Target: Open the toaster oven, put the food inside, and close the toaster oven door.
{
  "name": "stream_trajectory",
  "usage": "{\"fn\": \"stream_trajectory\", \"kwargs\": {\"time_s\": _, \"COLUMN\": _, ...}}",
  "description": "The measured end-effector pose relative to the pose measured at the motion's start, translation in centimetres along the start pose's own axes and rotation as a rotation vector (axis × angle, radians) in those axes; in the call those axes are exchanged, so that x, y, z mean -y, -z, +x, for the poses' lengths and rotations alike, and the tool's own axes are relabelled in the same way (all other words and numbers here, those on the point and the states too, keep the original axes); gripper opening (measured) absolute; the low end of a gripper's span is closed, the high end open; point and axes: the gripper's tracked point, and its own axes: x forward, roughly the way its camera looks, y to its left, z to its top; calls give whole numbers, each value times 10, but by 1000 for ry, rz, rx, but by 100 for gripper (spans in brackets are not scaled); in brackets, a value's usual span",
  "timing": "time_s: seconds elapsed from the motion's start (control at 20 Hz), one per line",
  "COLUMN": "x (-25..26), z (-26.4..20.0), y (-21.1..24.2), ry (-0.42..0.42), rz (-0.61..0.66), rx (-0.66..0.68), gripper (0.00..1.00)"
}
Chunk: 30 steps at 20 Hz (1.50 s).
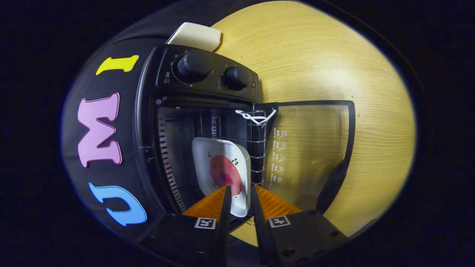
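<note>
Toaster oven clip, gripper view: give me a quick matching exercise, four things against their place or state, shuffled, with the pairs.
Things:
1. oven door
2. plate
3. knobs
4. hand-held gripper

Places or states:
A. on the control panel beside the oven's opening
B. swung open over the wooden table
C. fingers close together around the plate's near rim
D. on the wire rack inside the oven, with pink food on it

Pairs: 1-B, 2-D, 3-A, 4-C
</note>
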Motion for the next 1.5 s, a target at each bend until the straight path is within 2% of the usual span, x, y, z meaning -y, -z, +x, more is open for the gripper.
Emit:
{"fn": "stream_trajectory", "kwargs": {"time_s": 0.05, "x": -2, "z": -7, "y": 2, "ry": -16, "rz": -6, "rx": -10, "gripper": 50}}
{"fn": "stream_trajectory", "kwargs": {"time_s": 0.1, "x": -1, "z": -14, "y": 2, "ry": -20, "rz": -21, "rx": -19, "gripper": 77}}
{"fn": "stream_trajectory", "kwargs": {"time_s": 0.2, "x": 5, "z": -26, "y": 1, "ry": -7, "rz": -67, "rx": -44, "gripper": 98}}
{"fn": "stream_trajectory", "kwargs": {"time_s": 0.3, "x": 10, "z": -42, "y": -6, "ry": 2, "rz": -193, "rx": -53, "gripper": 99}}
{"fn": "stream_trajectory", "kwargs": {"time_s": 0.55, "x": -3, "z": -86, "y": -22, "ry": -73, "rz": -537, "rx": -60, "gripper": 99}}
{"fn": "stream_trajectory", "kwargs": {"time_s": 0.75, "x": -17, "z": -120, "y": -30, "ry": -158, "rz": -1016, "rx": 39, "gripper": 98}}
{"fn": "stream_trajectory", "kwargs": {"time_s": 0.9, "x": -7, "z": -136, "y": -19, "ry": -201, "rz": -1247, "rx": 28, "gripper": 99}}
{"fn": "stream_trajectory", "kwargs": {"time_s": 1.0, "x": 10, "z": -138, "y": -16, "ry": -189, "rz": -1354, "rx": -3, "gripper": 99}}
{"fn": "stream_trajectory", "kwargs": {"time_s": 1.15, "x": 49, "z": -140, "y": -9, "ry": -123, "rz": -1497, "rx": -67, "gripper": 99}}
{"fn": "stream_trajectory", "kwargs": {"time_s": 1.3, "x": 82, "z": -131, "y": -1, "ry": -76, "rz": -1550, "rx": -134, "gripper": 99}}
{"fn": "stream_trajectory", "kwargs": {"time_s": 1.5, "x": 133, "z": -109, "y": 0, "ry": 45, "rz": -1581, "rx": -226, "gripper": 99}}
